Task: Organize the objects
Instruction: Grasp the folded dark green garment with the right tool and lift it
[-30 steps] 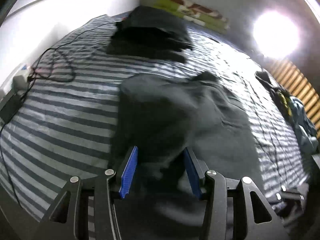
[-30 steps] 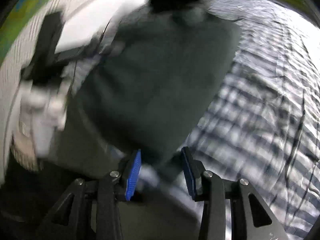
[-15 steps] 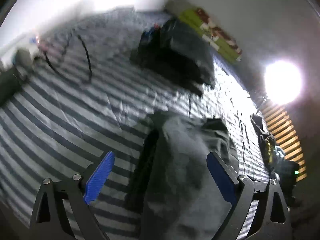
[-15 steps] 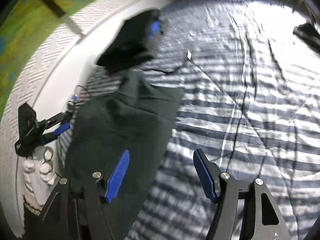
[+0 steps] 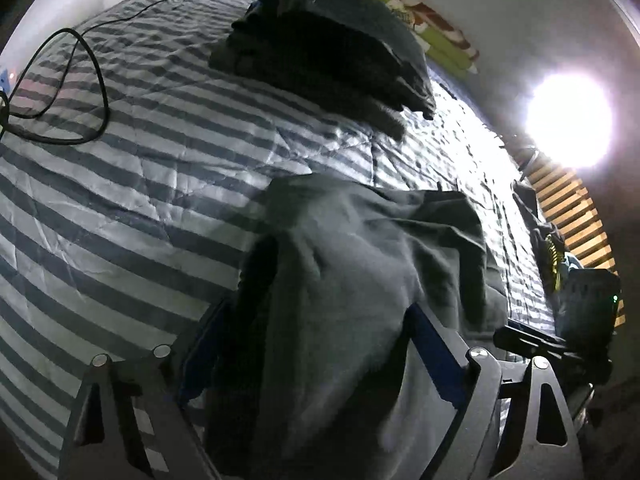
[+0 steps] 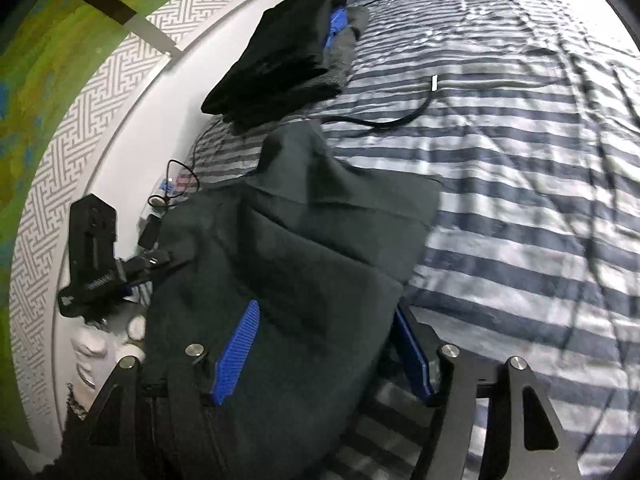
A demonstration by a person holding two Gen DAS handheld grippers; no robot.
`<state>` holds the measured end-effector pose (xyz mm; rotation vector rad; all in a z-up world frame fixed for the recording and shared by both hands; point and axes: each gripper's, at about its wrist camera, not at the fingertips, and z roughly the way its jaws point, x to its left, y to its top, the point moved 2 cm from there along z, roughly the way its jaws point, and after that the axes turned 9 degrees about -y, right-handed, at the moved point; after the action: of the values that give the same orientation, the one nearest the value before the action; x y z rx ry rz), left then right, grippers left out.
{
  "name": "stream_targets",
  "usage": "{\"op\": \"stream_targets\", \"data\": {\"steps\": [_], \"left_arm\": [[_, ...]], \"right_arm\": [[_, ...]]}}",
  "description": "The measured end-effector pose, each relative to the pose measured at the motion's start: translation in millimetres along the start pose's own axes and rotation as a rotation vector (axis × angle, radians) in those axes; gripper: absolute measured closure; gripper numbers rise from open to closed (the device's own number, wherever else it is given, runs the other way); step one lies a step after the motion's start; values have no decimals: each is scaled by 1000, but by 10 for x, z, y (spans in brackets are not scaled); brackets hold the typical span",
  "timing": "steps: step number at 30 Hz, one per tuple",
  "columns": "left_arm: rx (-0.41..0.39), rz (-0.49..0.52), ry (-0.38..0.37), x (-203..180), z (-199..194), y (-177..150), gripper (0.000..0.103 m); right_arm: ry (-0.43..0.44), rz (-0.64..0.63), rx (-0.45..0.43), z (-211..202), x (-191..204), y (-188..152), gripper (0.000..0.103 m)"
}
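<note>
Lying on the striped bedspread, the grey garment sat between both your grippers: left gripper and right gripper were easing closed, pads not yet pinching it. Folded dark clothes lay beyond.

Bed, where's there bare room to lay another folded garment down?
Most room: the striped sheet right of the grey garment, crossed only by thin cables. Also the stripes between the looped cable, the dark pile and the garment. Crowded: the wall edge by the pile, and the far side with clutter.
</note>
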<state>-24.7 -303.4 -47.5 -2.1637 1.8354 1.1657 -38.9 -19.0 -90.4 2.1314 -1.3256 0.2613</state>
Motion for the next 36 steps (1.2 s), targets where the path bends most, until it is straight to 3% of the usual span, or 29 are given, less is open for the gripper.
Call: {"op": "stream_targets", "data": {"steps": [3,5,6,9,12,13,14,16,18,25,36], "left_arm": [[-4,3,-1,22,2,-6,21],[-3,8,-3,36,-38,-4,22],[-12,17,7,30,-66,-7,20],[-40,36,71,14,-84,-10,1],[-32,54,52,-14,45,-23,1],[-27,72,63,-58,80,-22,10],[-11,103,65,-133,136,-25,13],[-9,112,100,-175,168,-20,19],[-6,80,57,-161,125,-10,33],[-65,58,-21,-300,-181,-49,64],[-228,165,-5,-847,-948,-76,72]], "right_arm": [[39,24,15,109,13,66,60],[63,37,36,172,16,75,62],[64,35,40,165,18,72,63],[65,30,45,77,-28,52,63],[63,46,57,113,-67,31,63],[63,50,52,122,-57,34,63],[61,47,52,133,-29,41,63],[39,16,49,167,62,47,78],[34,15,43,161,104,36,91],[-11,-78,-63,-208,401,-20,94],[-40,-214,-210,-875,862,32,95]]}}
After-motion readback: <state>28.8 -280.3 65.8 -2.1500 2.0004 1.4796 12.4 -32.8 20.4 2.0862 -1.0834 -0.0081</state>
